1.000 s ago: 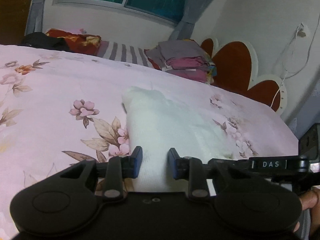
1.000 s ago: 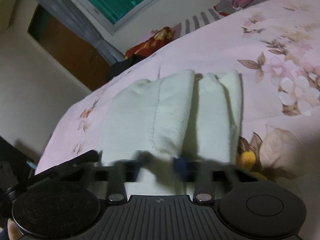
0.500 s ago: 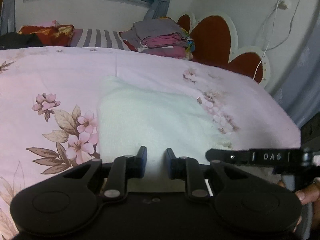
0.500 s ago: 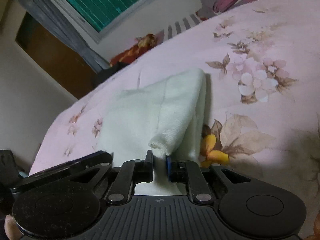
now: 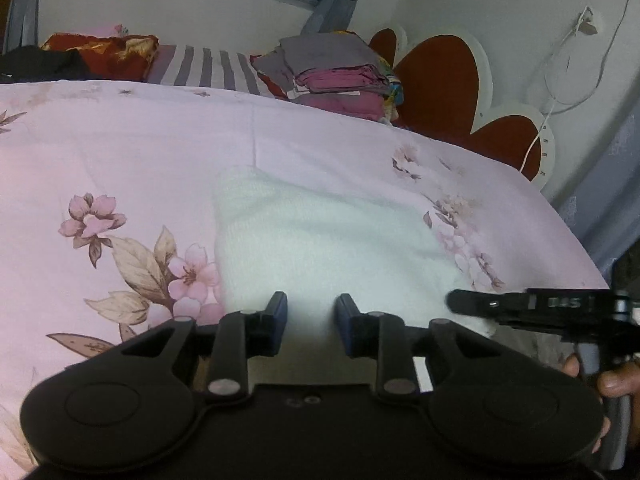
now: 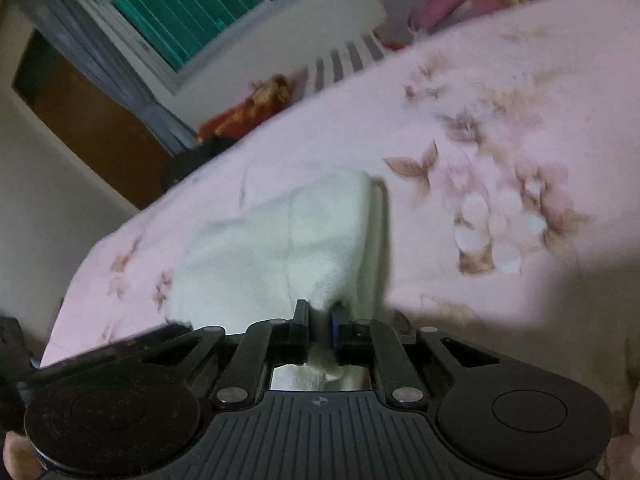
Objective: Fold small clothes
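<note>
While the white cloth (image 5: 320, 240) lies folded on the pink floral bedspread (image 5: 120, 152), its near corner is pinched between the nearly closed jaws of the right gripper (image 6: 320, 320), which have just been closing. The left gripper (image 5: 311, 312) is held over the cloth's near edge, jaws apart after just widening, nothing gripped.

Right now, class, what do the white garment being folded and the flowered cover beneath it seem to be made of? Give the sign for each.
White garment: seems a soft knit or terry-like fabric, matt; fine ribbed texture shows, and it bunches thickly where the right gripper pinches it.
Flowered cover: looks like thin, smooth woven cloth, perhaps cotton; printed pink flowers, flat surface with faint crease lines.
</note>
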